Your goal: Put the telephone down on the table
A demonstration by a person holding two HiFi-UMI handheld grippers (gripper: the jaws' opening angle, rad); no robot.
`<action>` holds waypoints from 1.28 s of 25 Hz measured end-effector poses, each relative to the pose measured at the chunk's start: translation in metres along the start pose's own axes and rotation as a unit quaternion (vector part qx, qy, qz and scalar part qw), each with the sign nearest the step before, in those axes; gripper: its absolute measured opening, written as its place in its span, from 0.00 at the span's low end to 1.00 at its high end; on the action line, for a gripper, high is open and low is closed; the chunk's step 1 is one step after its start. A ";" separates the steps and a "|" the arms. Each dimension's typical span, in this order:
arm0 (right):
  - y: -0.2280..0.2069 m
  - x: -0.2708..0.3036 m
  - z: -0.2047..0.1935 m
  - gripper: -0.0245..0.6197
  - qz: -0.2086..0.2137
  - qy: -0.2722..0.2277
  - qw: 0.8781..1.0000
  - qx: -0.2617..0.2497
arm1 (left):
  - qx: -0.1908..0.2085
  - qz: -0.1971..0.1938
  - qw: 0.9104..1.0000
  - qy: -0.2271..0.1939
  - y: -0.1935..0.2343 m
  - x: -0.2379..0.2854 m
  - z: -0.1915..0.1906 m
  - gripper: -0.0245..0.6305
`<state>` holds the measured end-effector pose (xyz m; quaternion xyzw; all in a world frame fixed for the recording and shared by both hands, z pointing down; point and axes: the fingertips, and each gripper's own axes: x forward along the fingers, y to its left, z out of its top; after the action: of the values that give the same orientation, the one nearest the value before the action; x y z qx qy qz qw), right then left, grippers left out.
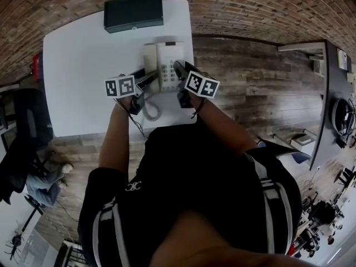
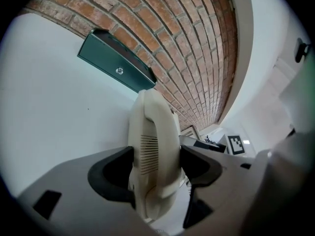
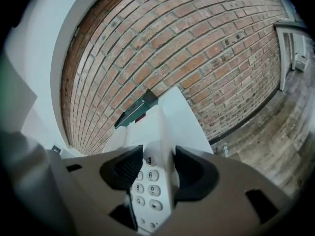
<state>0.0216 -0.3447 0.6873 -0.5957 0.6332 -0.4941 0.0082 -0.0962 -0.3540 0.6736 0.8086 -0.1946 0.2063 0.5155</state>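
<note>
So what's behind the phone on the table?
Behind the telephone sits a dark green box, near the table's far edge, with the brick wall beyond. Whatever lies right behind the box is covered by it.

This looks like an office or workroom. A white table [image 1: 78, 65] stands against a bare brick wall [image 1: 250, 4] on a wood-plank floor [image 1: 250, 82]. On it are a corded desk telephone [image 1: 167, 65] and a dark box [image 1: 133, 11]. A dark chair [image 1: 25, 121] sits just left of the table. Well to the table's right stands a dark desk [image 1: 329, 93] with coiled cables [image 1: 340, 115].
</note>
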 end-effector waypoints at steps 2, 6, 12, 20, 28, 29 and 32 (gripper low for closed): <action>0.000 0.001 0.000 0.33 0.005 -0.002 1.000 0.002 | -0.006 -0.006 1.000 -0.013 0.001 -0.001 0.001 0.50; -0.002 0.000 -0.001 0.32 0.016 0.002 1.000 0.006 | -0.007 -0.006 1.000 -0.030 0.001 -0.002 0.001 0.50; 0.008 -0.015 0.016 0.23 0.019 -0.021 0.997 -0.072 | 0.027 0.028 0.997 -0.069 -0.010 -0.021 0.011 0.51; 0.059 -0.057 0.089 0.06 0.034 -0.134 0.972 -0.190 | 0.107 0.130 0.962 -0.215 -0.046 -0.090 0.054 0.18; 0.128 -0.109 0.136 0.04 0.061 -0.222 0.921 -0.315 | 0.223 0.197 0.894 -0.334 -0.129 -0.145 0.107 0.04; 0.135 -0.115 0.140 0.04 0.065 -0.233 0.915 -0.323 | 0.245 0.210 0.883 -0.341 -0.140 -0.149 0.111 0.04; 0.153 -0.138 0.155 0.04 0.079 -0.264 0.901 -0.335 | 0.271 0.229 0.863 -0.360 -0.165 -0.157 0.115 0.04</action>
<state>0.0407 -0.3655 0.4312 -0.6200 0.7809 -0.0750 0.0141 -0.1261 -0.3780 0.4212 0.8671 -0.4827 0.0577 0.1086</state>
